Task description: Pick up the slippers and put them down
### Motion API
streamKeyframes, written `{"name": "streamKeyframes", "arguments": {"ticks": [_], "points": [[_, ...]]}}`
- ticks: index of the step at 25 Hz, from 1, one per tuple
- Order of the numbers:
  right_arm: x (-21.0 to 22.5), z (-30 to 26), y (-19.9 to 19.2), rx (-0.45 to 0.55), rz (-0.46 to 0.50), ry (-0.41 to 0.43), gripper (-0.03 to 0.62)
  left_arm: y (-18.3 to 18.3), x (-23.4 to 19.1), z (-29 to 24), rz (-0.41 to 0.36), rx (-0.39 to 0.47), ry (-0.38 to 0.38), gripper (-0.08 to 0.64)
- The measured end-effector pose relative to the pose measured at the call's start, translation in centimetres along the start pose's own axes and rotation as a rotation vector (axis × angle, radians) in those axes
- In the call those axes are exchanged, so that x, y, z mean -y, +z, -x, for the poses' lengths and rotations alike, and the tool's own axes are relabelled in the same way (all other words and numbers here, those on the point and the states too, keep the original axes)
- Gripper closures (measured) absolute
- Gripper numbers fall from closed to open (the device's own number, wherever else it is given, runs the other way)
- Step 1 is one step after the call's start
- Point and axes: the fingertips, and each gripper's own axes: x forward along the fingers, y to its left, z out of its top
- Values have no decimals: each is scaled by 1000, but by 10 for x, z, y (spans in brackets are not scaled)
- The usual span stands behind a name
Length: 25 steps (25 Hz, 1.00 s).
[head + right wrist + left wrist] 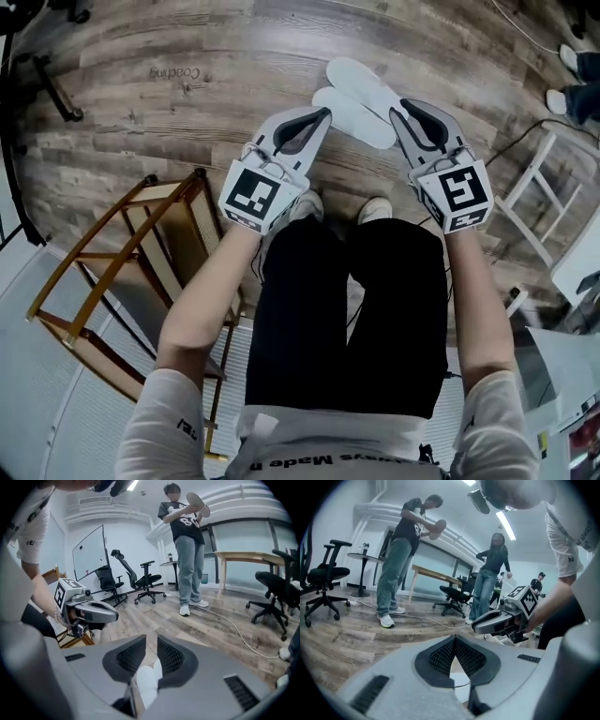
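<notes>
**Slippers down, both tools empty**

The white slippers [361, 98] lie overlapped on the floor [187, 122] just ahead of the person's feet [375, 208], probably already set down. The left tool [319, 117] has its tips pressed together. The right tool [405, 114] is narrowly spread and grips nothing. Both tools cover the slippers' edges, and the gripper views catch only white slivers.

Two white slippers [361, 98] lie together on the wooden floor [187, 141] (one partly overlapping the other). The left gripper [322, 114] and right gripper [397, 109] flank them, both empty, ahead of the person's black trousers [347, 309]; a wooden rack [122, 272] stands at left
</notes>
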Motion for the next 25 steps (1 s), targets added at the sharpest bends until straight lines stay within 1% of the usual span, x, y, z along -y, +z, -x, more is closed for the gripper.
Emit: {"name": "streamKeyframes", "arguments": {"ticks": [3,10,14,17,20,23,25], "points": [[-14,35,44,17,-17,-14,522,52,13,25,15,26,21,548],[-53,127,159,73,-52,-35,532,196,46,99,51,116,107,548],[-74,181,225,101,-84,-54,535,264,74,142,70,130,133,548],[-90,224,277,133,-89,-62,540,311,99,169,69,132,146,548],[-102,265,326,174,-85,-74,540,359,119,195,55,151,167,548],[-112,303,367,201,-81,-94,540,412,136,222,30,183,189,548],[-120,328,391,214,-81,-104,541,445,148,241,34,199,203,548]]}}
